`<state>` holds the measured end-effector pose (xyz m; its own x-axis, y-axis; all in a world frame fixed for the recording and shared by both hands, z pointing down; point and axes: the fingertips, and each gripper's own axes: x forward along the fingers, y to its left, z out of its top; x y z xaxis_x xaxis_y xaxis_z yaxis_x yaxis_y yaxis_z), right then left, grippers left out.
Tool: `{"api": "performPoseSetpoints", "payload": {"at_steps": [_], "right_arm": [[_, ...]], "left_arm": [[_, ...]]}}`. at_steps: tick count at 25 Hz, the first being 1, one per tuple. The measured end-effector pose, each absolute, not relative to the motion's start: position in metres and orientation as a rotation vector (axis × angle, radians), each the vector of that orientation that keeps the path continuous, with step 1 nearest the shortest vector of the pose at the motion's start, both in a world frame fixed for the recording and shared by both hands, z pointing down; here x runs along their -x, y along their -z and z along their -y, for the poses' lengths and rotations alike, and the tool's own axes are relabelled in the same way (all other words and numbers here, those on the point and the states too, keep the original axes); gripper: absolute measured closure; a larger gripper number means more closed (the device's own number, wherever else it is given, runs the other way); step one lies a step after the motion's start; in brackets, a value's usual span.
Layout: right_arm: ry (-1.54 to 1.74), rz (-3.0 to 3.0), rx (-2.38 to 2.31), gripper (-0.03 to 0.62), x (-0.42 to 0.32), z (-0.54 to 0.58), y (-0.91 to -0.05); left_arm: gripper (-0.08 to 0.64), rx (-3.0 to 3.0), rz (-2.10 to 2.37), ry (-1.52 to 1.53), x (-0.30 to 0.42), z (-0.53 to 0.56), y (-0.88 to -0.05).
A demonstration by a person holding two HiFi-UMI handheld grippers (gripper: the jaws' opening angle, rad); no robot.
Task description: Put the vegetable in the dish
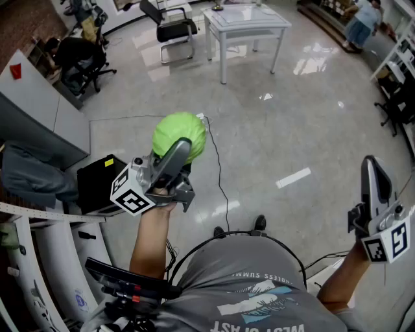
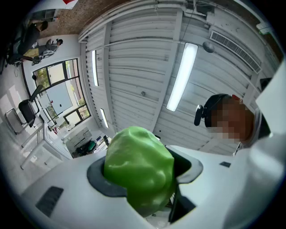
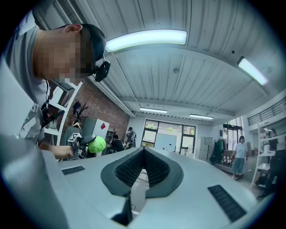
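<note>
Nearest us, the left gripper [image 1: 185,149] points upward with its jaws clamped on the vegetable [image 1: 176,133], a rounded, glossy green thing held in the air above the floor [image 1: 292,130]. We judge it light and fairly firm, with a smooth skin that could slip, so the hold across its broad middle looks right, with only moderate squeeze. Its lower part is buried between the pads, and we cannot tell what kind of vegetable it is. Well to the right of the vegetable, the right gripper [image 1: 371,165] has its jaws closed on nothing. The dish shows in none of the 3 views. Far beyond the vegetable stands a white tabletop [image 1: 249,19], and what lies on it is too small to tell.
</note>
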<state>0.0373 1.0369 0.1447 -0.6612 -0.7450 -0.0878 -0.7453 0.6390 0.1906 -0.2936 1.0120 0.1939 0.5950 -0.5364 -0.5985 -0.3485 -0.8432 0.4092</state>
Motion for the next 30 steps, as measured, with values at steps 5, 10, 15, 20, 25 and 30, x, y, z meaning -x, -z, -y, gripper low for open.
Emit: {"api": "performPoseSetpoints", "payload": {"at_steps": [5,10,15,20,25,30], "right_arm": [[-0.317,-2.869,1.257,0.586,-0.045,-1.023,-0.149],[-0.266,-2.847,1.236,0.586,-0.063,-0.996,-0.16],[-0.261,-2.84,1.252,0.586,-0.1,-0.967,-0.155],[-0.248,-2.834,1.217,0.586,-0.151,-0.931,-0.154],[-0.236,-2.841,1.17,0.586,-0.173,-0.883,-0.157],[-0.2,-2.868,1.093,0.584,-0.197,-0.861,-0.157]], "left_arm": [[0.29,-2.538,0.788,1.107,0.293,-1.019,-0.202],[0.29,-2.525,0.795,1.066,0.273,-1.003,-0.209],[0.29,-2.546,0.822,1.048,0.243,-0.98,-0.206],[0.29,-2.547,0.848,1.059,0.195,-0.948,-0.207],[0.29,-2.555,0.841,1.084,0.168,-0.906,-0.199],[0.29,-2.561,0.848,1.084,0.133,-0.882,-0.195]]}}
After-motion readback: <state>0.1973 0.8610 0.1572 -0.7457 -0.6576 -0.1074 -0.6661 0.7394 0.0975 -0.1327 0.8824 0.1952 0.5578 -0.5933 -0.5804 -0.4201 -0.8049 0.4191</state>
